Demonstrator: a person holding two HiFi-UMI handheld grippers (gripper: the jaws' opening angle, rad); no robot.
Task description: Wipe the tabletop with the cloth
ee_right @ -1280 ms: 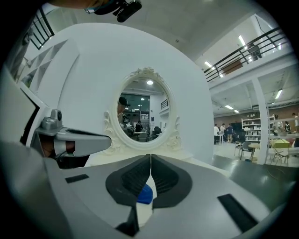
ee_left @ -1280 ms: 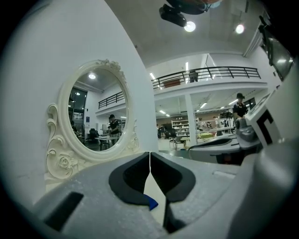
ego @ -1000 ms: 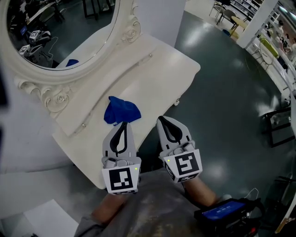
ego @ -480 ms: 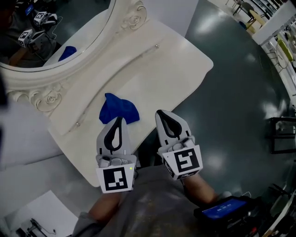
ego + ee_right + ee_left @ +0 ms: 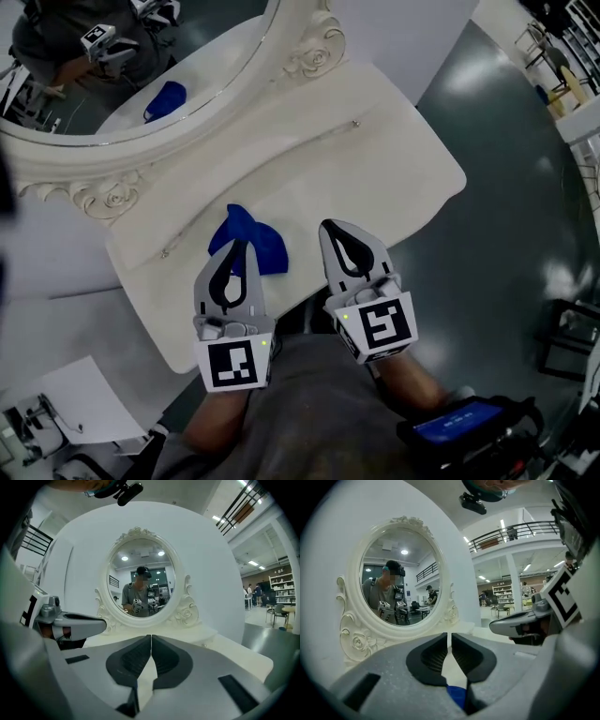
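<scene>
- both grippers have come forward since the earlier frame: the right gripper [image 5: 330, 228] then hung over the floor beside the table's front edge, and its tip now lies over the tabletop [image 5: 375, 178].
- the left gripper [image 5: 238, 247] had its tip at the near edge of the cloth [image 5: 265, 246]; now, in the head view, the tip overlaps the cloth's left part.
- the cloth, blue and crumpled, lies on the cream tabletop near the front edge, left of the middle, just beside the right gripper's tip.
- the left gripper's jaws are pressed together, with only a thin slit between the dark pads. nothing is pinched at the tips; in the left gripper view a patch of the blue cloth shows low down in the gap behind the pads.
- the right gripper's jaws are also pressed together with nothing between them; pale tabletop shows beneath.
- the grippers lie side by side, near each other but apart, each with its marker cube toward the person.
- an oval mirror [image 5: 141, 56] in a carved white frame stands at the back of the table; it reflects the person, both grippers and the cloth.
- a device with a blue screen [image 5: 455, 424] sits at the lower right.
</scene>
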